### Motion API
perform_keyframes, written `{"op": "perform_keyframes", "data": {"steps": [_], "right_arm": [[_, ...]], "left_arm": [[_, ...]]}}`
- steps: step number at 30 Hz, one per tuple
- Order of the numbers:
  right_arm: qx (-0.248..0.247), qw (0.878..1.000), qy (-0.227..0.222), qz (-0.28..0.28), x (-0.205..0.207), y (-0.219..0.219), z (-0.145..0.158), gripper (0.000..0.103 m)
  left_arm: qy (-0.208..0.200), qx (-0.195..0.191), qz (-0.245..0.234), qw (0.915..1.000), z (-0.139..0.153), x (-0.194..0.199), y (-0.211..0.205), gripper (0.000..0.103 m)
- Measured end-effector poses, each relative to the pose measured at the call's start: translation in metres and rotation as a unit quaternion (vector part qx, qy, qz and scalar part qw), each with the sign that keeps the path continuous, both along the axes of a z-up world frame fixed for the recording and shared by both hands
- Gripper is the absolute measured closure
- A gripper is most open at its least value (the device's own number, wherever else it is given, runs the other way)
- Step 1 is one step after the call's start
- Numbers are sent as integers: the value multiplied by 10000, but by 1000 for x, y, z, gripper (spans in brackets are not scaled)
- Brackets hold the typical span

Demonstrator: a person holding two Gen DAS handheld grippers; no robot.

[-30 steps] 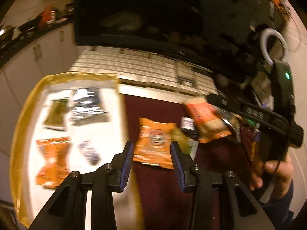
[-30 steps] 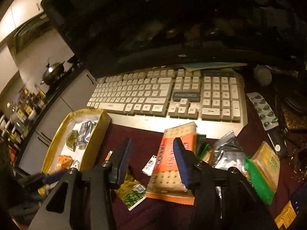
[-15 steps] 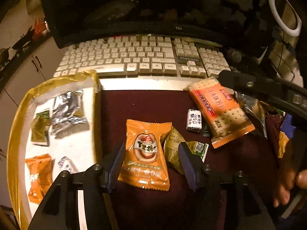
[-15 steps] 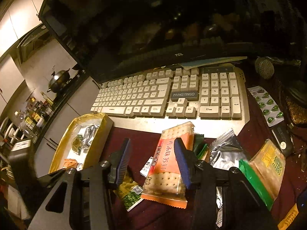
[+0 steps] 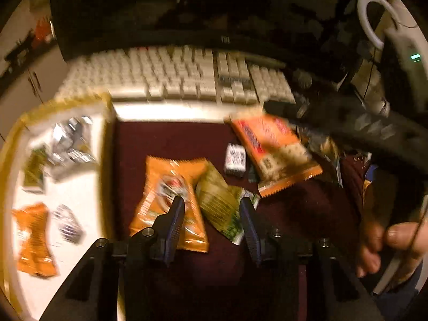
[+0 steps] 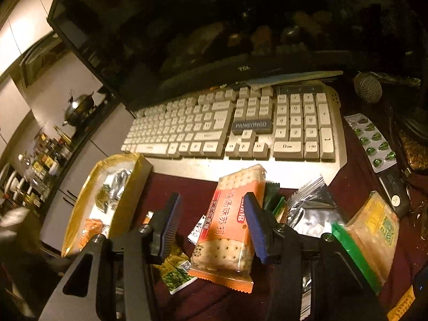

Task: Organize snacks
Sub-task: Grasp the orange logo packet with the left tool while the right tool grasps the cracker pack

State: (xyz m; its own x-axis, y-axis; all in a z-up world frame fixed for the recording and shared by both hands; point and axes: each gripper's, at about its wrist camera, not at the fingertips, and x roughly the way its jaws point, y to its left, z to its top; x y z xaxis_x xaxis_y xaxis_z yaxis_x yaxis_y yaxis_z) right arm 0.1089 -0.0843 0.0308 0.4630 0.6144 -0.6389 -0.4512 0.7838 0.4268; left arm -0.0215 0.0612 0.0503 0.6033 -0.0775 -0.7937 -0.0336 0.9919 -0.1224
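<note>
My left gripper (image 5: 212, 206) is open and empty, just above a green snack packet (image 5: 219, 200) that lies beside an orange snack packet (image 5: 171, 195) on the dark red mat. A small white candy (image 5: 234, 157) and an orange cracker pack (image 5: 272, 149) lie further right. The gold-rimmed tray (image 5: 107, 123) on the left holds several snacks. My right gripper (image 6: 211, 203) is open and empty, hovering over the cracker pack (image 6: 230, 227); the tray (image 6: 80, 214) is to its left.
A white keyboard (image 6: 235, 125) and a dark monitor (image 6: 187, 26) stand behind the mat. To the right lie a silver packet (image 6: 313, 208), a yellow-green pack (image 6: 371, 227), a pill blister (image 6: 371, 141) and a microphone (image 6: 367, 87). A ring light (image 5: 371, 18) stands far right.
My left gripper has shifted right and lower, from over the orange packet to over the green one. My right gripper has held nearly still above the cracker pack.
</note>
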Motion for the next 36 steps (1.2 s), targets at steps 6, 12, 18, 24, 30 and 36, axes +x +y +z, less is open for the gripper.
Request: {"op": "perform_keyframes", "data": {"steps": [6,12,18,24,30,36], "right_arm": [[-563,9980,-298,-28,-6,17,-4,44],[-1218,9909,-564,87,-9,36,-13,38],[-1678,9841,-585,61,-6,39,-24,39],[-1628,9851,-543,48,-6,34,-23,48],[-1544,9866,-530,58,-7,32,-21,48],[-1481,9875,-525,88,-8,32,-21,48]], "left_arm": [[-101,327,445,9984,7,0,19,28],[216,463,167,9986,-12,19,8,28],[308,309,162,9989,-21,21,10,27],[272,-158,-80,9995,-22,17,8,72],[125,-64,-58,9999,-11,9,6,73],[219,237,342,9989,-7,17,20,46]]}}
